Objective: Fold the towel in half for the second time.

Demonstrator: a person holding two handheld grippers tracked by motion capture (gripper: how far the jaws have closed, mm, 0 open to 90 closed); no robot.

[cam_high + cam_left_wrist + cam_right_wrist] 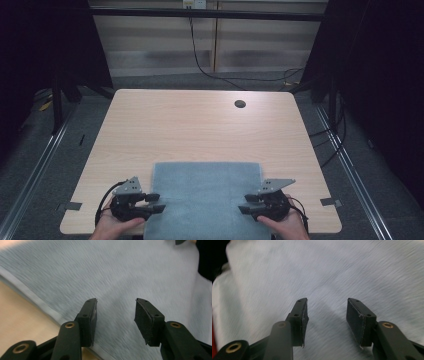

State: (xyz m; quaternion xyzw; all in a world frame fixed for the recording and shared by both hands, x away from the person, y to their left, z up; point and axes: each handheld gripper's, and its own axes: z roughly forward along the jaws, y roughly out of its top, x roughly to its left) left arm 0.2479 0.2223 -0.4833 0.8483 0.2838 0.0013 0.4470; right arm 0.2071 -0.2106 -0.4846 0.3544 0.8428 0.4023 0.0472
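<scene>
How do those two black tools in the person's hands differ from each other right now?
The left tool sits at the grey towel's left edge, pointing right; the right tool sits at its right edge, pointing left. Bare wood of the table shows beside the left tool's jaws, while towel alone lies under the right tool's. Both stand open over the towel, nothing between their jaws.

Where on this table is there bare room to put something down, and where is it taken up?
The table is bare from the towel's far edge to the far edge, apart from the cable hole. Narrow bare strips flank the towel. The near middle is crowded: the left claw and right claw, both open, sit at the towel's sides.
</scene>
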